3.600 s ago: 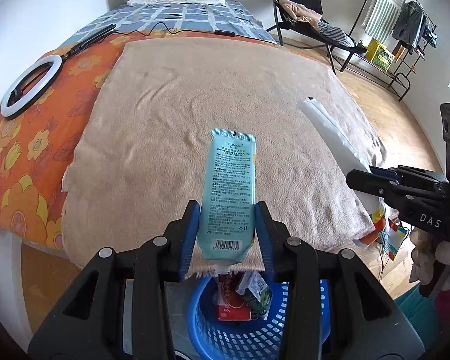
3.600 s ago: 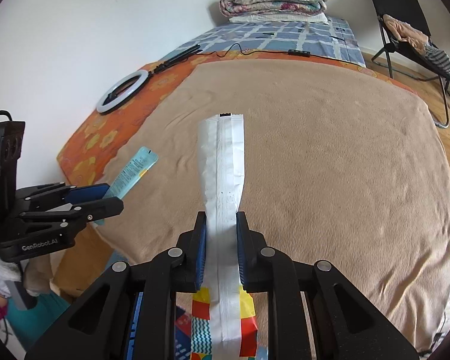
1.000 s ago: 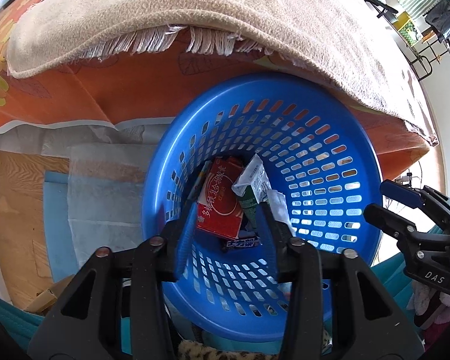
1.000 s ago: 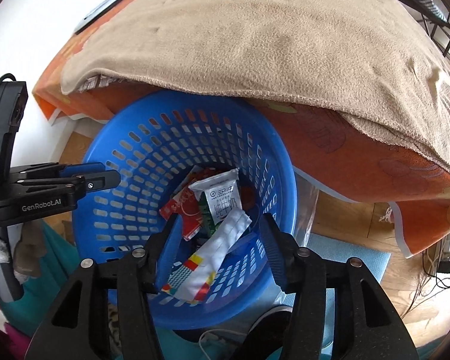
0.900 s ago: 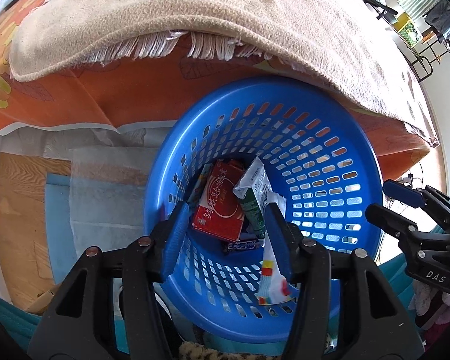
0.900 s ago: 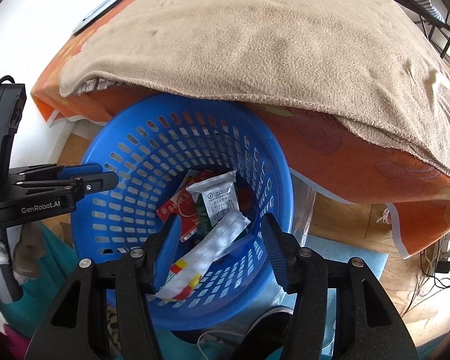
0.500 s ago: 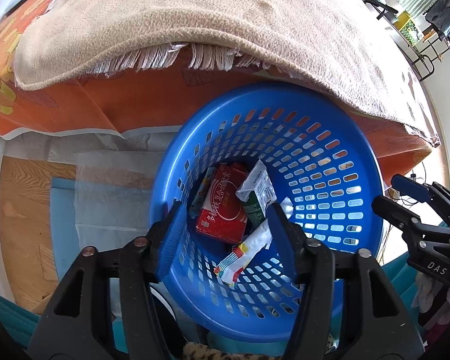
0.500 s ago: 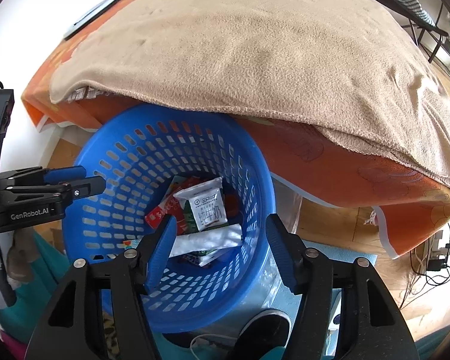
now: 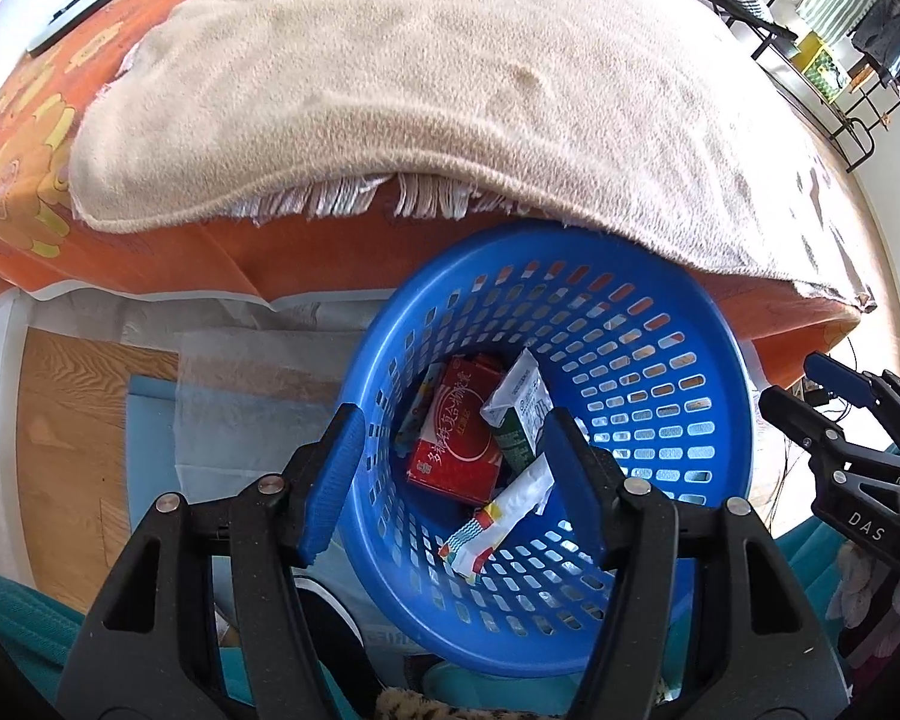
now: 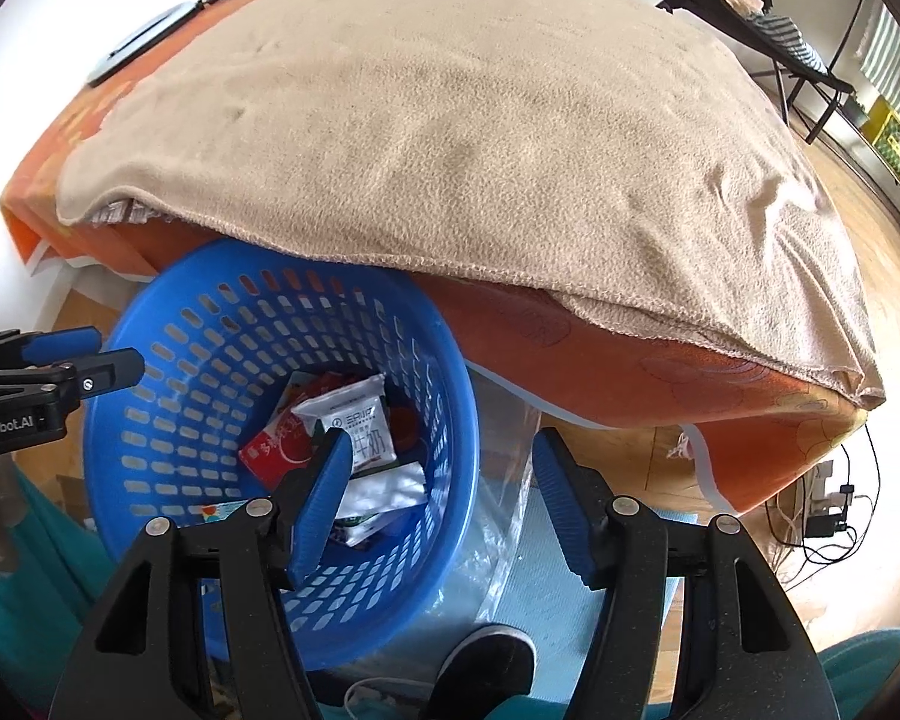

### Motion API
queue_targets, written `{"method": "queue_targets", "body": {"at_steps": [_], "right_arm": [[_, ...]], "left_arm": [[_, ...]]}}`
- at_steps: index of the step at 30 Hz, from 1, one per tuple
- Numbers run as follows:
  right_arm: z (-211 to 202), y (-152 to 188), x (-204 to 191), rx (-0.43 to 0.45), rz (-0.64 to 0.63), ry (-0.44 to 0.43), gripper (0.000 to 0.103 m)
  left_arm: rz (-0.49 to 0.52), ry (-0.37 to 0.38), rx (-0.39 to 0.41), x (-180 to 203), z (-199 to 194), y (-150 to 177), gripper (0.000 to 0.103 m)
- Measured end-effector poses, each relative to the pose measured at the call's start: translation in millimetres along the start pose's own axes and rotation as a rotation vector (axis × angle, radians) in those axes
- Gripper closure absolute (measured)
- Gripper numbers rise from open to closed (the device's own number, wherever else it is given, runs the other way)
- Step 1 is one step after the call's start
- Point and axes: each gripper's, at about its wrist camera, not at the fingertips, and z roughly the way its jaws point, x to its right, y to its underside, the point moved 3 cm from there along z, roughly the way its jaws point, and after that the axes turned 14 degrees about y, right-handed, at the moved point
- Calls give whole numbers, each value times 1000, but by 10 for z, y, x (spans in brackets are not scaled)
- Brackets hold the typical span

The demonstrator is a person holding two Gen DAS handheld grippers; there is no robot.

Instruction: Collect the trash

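Note:
A blue plastic basket (image 9: pixel 660 324) stands on the floor against the bed's edge. Inside lie a red box (image 9: pixel 459 444), a green and white milk carton (image 9: pixel 519 414) and a long white wrapper with a colourful end (image 9: pixel 498 516). My left gripper (image 9: pixel 453 480) hangs open above the basket with nothing between its fingers. My right gripper (image 10: pixel 444 480) is open too, over the basket's right rim (image 10: pixel 468 396), and holds nothing. From there the carton (image 10: pixel 354 420), red box (image 10: pixel 273 447) and wrapper (image 10: pixel 384 492) show below. Each gripper appears in the other's view, the right gripper (image 9: pixel 840 420) and the left gripper (image 10: pixel 78 366).
A beige blanket (image 9: pixel 450 90) over an orange flowered sheet (image 10: pixel 600 360) overhangs the basket's far rim. Wooden floor (image 9: pixel 60 450), a blue mat and clear plastic sheeting surround the basket. A shoe (image 10: pixel 486 660) is at the bottom, cables (image 10: pixel 828 516) at the right.
Both grippers let go of their items over the basket and their jaws widened. The white wrapper fell and settled on the bottom. The left gripper rose; the right one tilted up toward the bed.

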Motion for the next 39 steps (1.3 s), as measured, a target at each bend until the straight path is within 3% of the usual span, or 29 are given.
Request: {"method": "queue_targets", "body": {"at_steps": [10, 21, 25, 35, 39], "right_arm": [[-211, -108, 136, 30, 55, -36, 41], [-605, -320, 195, 131, 72, -65, 41], [-751, -384, 218, 176, 76, -76, 41], [-1148, -537, 325, 326, 124, -145, 40], [-1292, -581, 422, 395, 160, -168, 23]], "left_arm": [[51, -5, 98, 193, -396, -143, 39], [104, -1, 242, 470, -941, -340, 39], [129, 7, 310, 590, -1183, -400, 27], [191, 6, 469, 843, -1758, -534, 16], [212, 6, 509, 926, -1908, -583, 15]]}}
